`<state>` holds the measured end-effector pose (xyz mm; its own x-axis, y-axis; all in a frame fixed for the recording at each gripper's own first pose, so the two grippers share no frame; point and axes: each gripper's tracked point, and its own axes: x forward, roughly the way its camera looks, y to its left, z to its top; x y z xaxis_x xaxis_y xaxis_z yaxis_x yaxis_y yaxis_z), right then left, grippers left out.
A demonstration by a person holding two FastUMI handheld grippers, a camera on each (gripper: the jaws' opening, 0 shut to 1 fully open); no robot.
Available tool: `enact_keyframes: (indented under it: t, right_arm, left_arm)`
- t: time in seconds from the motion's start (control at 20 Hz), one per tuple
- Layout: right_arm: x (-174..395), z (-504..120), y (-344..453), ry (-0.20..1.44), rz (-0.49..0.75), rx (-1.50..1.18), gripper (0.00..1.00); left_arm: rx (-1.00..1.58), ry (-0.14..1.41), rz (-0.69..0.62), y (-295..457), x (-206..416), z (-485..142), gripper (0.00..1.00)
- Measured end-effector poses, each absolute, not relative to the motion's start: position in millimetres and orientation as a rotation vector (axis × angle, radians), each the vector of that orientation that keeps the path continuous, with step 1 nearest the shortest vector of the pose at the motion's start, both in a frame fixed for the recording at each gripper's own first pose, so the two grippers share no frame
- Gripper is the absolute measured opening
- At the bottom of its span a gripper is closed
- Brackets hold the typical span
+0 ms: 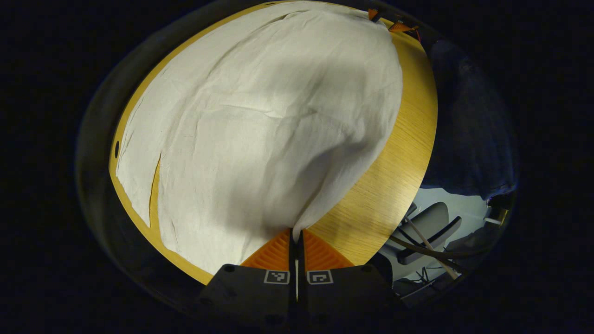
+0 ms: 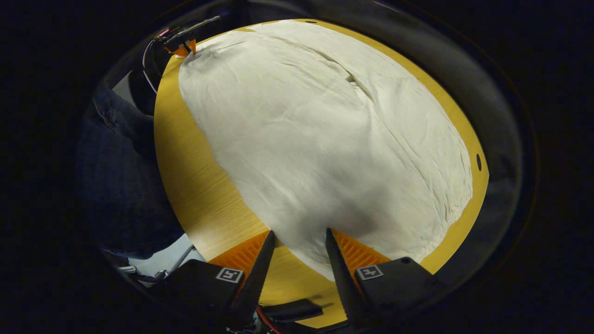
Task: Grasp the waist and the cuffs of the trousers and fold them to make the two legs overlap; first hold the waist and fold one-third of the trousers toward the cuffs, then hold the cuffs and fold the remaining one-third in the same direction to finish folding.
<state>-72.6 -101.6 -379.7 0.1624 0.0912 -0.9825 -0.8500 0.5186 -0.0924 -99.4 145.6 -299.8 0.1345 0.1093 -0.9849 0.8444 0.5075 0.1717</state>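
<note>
A: Is any writing, brand or number legible here?
B: None. The left gripper [image 1: 297,234] carries two small square black-and-white coded markers, and the right gripper [image 2: 299,239] carries two more; they hold block patterns, not letters or digits, in either gripper view

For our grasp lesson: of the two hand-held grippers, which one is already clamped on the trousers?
The left hand-held gripper: its fingers are pinched together on the trousers. The right hand-held gripper is open.
</note>
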Motion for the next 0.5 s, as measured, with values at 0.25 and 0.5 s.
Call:
enact_keyframes:
  t: [0.25,0.5]
  right_arm:
    - [-58.0,-375.9,-108.2,1.183,0.71,-0.818,0.25]
    - [-57.2,-377.2,-108.7,1.193,0.68,-0.852,0.05]
  left_arm:
    - [0.925,1.354,-0.67,147.4,-99.5,-300.4,0.0]
    - [0.895,1.356,-0.652,149.0,-100.0,-301.8,0.0]
